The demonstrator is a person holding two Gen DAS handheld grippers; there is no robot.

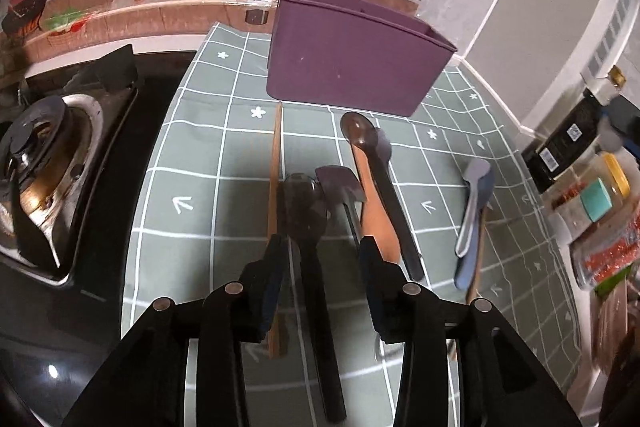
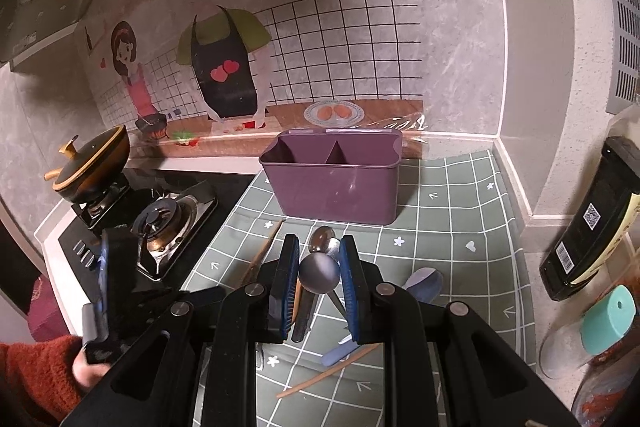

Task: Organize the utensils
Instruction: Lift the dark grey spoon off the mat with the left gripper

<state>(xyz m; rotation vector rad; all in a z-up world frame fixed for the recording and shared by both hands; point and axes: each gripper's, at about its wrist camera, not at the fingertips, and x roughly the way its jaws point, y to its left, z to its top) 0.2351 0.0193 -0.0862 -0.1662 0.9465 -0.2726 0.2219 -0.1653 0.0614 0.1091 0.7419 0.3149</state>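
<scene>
Your left tool point(image 1: 322, 251) was spread wide and gripped nothing. A dark spoon point(image 1: 306, 211) lay on the tabletop point(image 1: 188, 171) right between its two fingers, bowl pointing away from you toward the purple holder point(image 1: 352, 55), handle running back under the tool. So the spoon's long axis ran along the tool's own forward line, and the fingers stood on either side of the neck, one to each side. To my eye that was the relation the pick turned on: a plain squeeze across the handle would have caught it, with no turning of the wrist.

Just left of that spoon lay a wooden chopstick point(image 1: 276, 187), close against the left finger, and just right lay a small dark spatula point(image 1: 340, 187); either could have been pinched along with the spoon.

Your right tool point(image 2: 319, 277) had its pads on either side of the round bowl of a steel spoon point(image 2: 319, 274) and looked clenched on it, raised above the other utensils.

The holder stood upright straight ahead of both tools, beyond the spread of utensils, its two compartments empty in the right wrist view. The left tool was the nearer to the lying spoon.
</scene>
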